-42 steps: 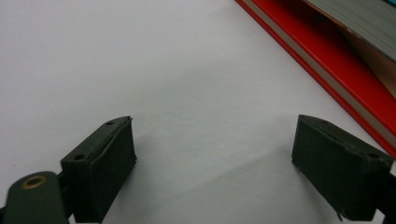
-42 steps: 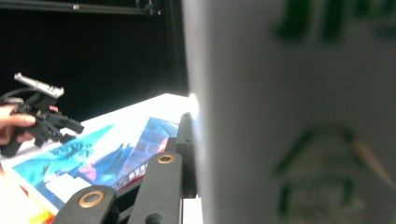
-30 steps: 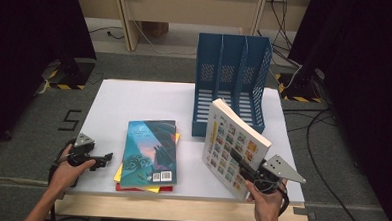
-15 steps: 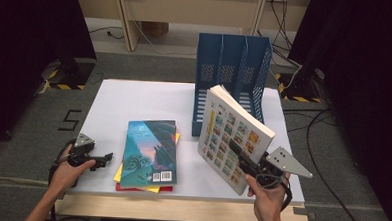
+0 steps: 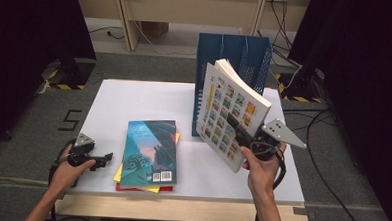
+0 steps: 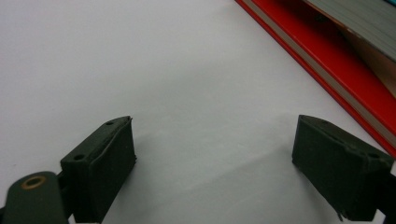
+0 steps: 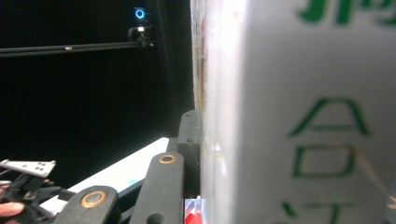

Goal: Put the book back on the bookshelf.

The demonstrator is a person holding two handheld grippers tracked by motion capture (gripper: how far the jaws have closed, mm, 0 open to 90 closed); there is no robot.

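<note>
My right gripper (image 5: pixel 239 131) is shut on a thick white book with a grid of small coloured pictures on its cover (image 5: pixel 229 112). The book hangs tilted in the air in front of the blue file rack (image 5: pixel 233 59). In the right gripper view the book's white spine (image 7: pixel 289 112) stands close up, with one black jaw pressed against it. My left gripper (image 5: pixel 104 159) rests on the table's front left, open, nothing between its pads (image 6: pixel 105 161). Beside it lies a stack with a teal-covered book (image 5: pixel 149 149) on top, over a yellow and a red book (image 6: pixel 345 70).
The white table (image 5: pixel 144 103) ends at a wooden front edge. The blue rack stands at the back right with upright slots. Black curtains flank both sides, and cables lie on the floor at the right.
My right gripper has lifted the white book higher and toward the blue rack. The left gripper and the book stack have stayed where they were.
</note>
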